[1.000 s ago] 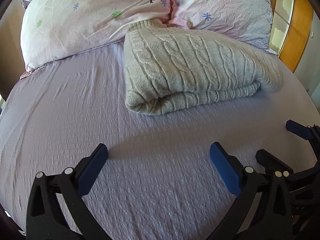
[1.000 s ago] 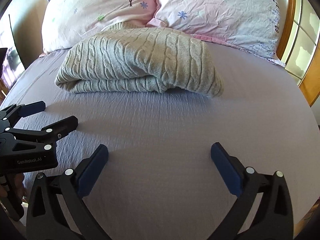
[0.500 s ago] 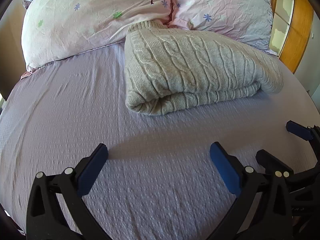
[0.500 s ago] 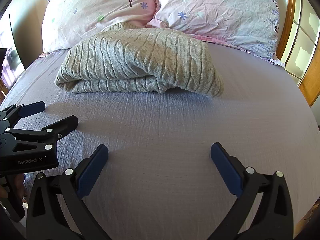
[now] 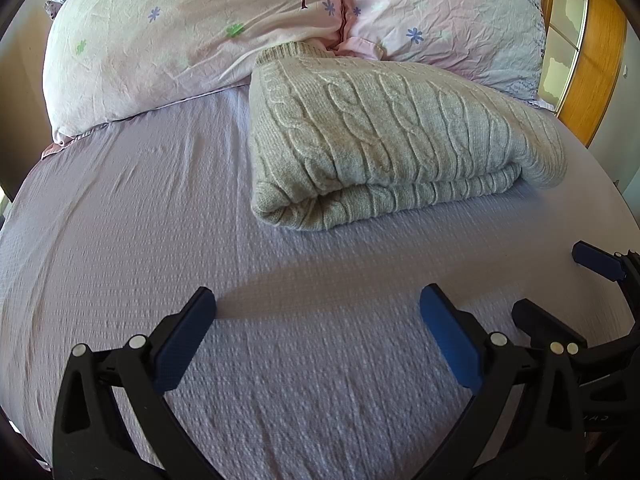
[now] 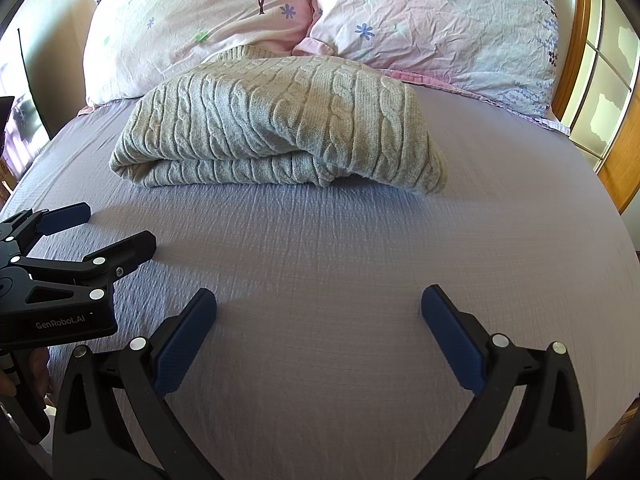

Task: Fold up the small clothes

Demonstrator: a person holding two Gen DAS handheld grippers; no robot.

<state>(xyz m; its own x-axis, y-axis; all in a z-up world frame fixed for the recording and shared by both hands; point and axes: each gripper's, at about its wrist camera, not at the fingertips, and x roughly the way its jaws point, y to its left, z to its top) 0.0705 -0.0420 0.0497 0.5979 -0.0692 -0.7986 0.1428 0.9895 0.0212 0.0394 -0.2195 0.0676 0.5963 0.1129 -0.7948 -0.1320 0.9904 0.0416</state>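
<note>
two pillows [image 6: 320, 20] back the folded sweater [image 6: 280, 120]; left gripper [image 5: 318, 320] and right gripper [image 6: 319, 320] gape wide, empty.

Two low, side-by-side wrist views toward the shared sweater [image 5: 384, 136] and pillows [image 6: 320, 20].

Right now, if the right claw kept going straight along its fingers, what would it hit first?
Most likely the folded grey cable-knit sweater ahead; only bare lilac bedsheet lies before it. The open right claw seems angled slightly downward, so it might graze the sheet first; depth is unclear.
</note>
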